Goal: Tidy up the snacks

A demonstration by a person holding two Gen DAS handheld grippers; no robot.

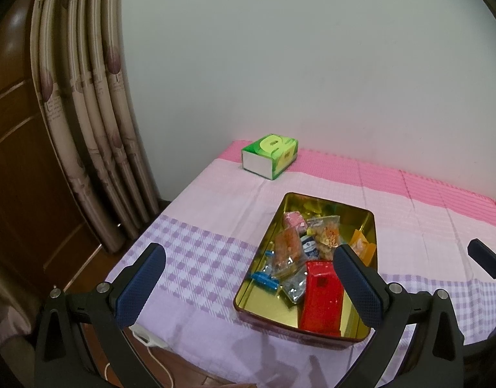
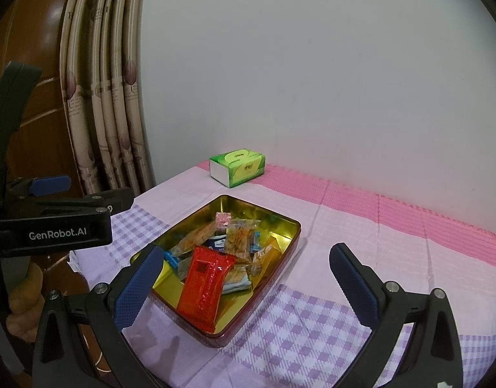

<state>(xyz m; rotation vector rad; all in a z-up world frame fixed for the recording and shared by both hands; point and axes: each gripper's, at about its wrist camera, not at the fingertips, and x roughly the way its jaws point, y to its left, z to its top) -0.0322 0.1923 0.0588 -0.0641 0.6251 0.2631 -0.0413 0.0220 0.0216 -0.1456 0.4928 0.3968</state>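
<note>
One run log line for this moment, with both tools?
left tool: open, empty | right tool: open, empty | snacks: in tin | tissue box: behind

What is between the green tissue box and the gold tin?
Nothing but bare pink cloth between the tissue box and the tin; both views show it.

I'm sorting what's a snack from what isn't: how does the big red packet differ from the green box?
The red packet is a glossy, soft, crinkly wrapper; the green box is a stiff carton with a white end. The red packet lies inside the gold tin, leaning on its near rim; the green box sits on the cloth by the wall, away from the tin. Both are oblong, and neither gripper touches them.
</note>
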